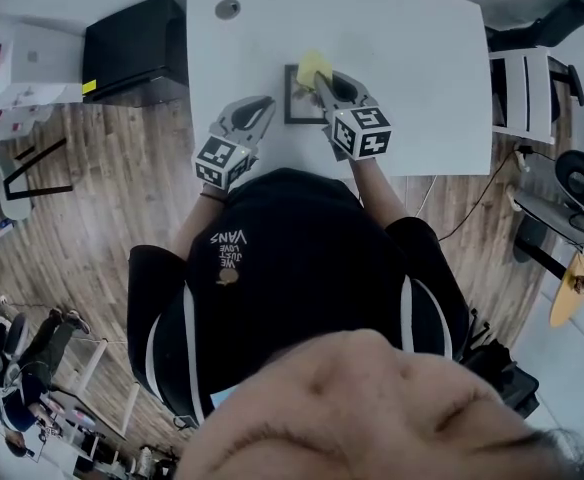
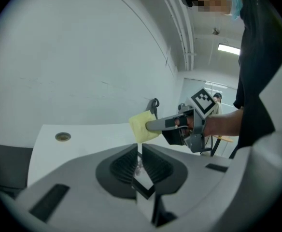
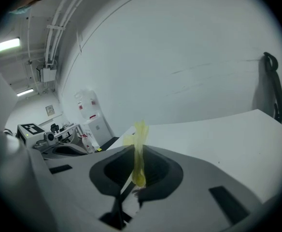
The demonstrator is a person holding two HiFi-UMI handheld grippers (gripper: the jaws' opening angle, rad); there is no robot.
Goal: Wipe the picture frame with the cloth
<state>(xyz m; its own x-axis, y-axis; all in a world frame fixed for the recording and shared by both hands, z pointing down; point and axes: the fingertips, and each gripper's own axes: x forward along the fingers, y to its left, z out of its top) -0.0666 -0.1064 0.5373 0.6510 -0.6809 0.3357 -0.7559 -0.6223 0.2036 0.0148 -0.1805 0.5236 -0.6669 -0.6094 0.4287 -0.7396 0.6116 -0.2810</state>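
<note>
table: a white table (image 1: pixel 412 48) is filling the upper half of the head view, with the person standing at its 6 o'clock edge.
person: a black shirt (image 1: pixel 292 268) is covering the body, and both arms are reaching forward toward 12 o'clock.
left claw: the left gripper (image 2: pixel 139 153) is coming in from 7 o'clock, its jaws nearly together and pinching the picture frame by an edge.
right claw: the right gripper (image 3: pixel 137 153) is coming in from 5 o'clock, its jaws clamping the cloth.
picture frame: the dark picture frame (image 1: pixel 294 108) is lying on the table between the two grippers.
cloth: the yellow cloth (image 1: pixel 312 65) is sticking out past the right jaws, over the frame's 12 o'clock side.
</note>
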